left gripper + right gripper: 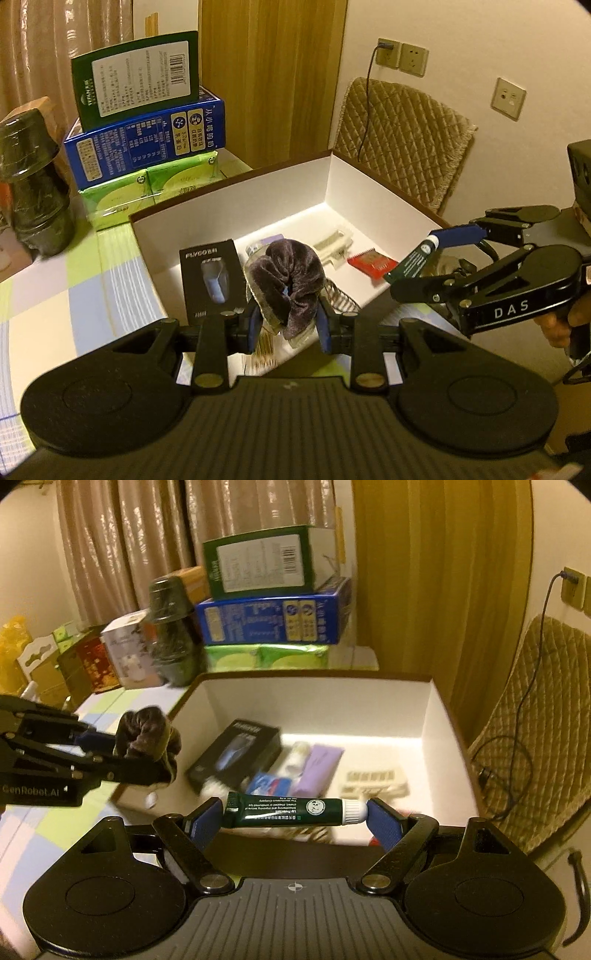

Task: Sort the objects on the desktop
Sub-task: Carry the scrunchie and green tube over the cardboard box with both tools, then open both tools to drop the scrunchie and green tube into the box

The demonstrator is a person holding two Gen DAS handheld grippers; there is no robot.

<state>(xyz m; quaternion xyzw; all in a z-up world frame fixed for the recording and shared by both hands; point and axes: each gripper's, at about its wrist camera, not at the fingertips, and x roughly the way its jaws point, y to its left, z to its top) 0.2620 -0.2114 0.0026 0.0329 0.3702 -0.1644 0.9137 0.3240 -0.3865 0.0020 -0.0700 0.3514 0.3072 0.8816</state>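
My left gripper (287, 325) is shut on a dark plush scrunchie (288, 280), held above the near edge of an open white box (332, 177). From the right wrist view the same scrunchie (147, 734) hangs at the left, outside the box wall (436, 716). My right gripper (295, 814) is shut lengthwise on a dark green tube (288, 808) with a white cap, over the box's near rim; the left wrist view catches that tube (417, 254) at the right. Inside the box lie a black shaver carton (210, 277), a beige comb (334, 243) and a red packet (371, 264).
Stacked green, blue and light-green cartons (144, 140) stand behind the box, with a dark wrapped jar (33, 184) to their left. A quilted chair (402, 140) and a cable hanging from a wall socket (388, 51) are at the right. The checked tablecloth (74, 295) lies left of the box.
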